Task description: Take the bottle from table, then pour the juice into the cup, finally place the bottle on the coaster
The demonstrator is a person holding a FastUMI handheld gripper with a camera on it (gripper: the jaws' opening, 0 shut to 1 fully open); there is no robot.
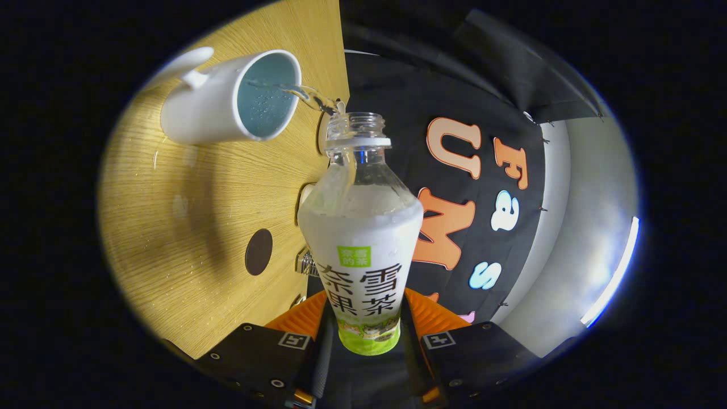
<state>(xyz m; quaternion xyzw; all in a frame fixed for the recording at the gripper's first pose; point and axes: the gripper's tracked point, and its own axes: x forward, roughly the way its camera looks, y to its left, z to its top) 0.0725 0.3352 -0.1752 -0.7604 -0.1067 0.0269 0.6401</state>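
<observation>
At the bottom centre of the frame the hand-held gripper [366,332] clamps the lower body of the bottle [363,250], which is tipped toward the cup [227,96] at the upper left on the worktop [187,227]. A thin stream runs from the bottle's mouth into the cup. Pouring well likely means holding this tilt steady, mouth over the rim, and righting slowly. A dark round coaster [258,251] lies left of the bottle.

My dark, screw-studded gripper [363,326] at the frame's bottom, a square black-and-white marker on each finger mount, ribbed inner pads.
</observation>
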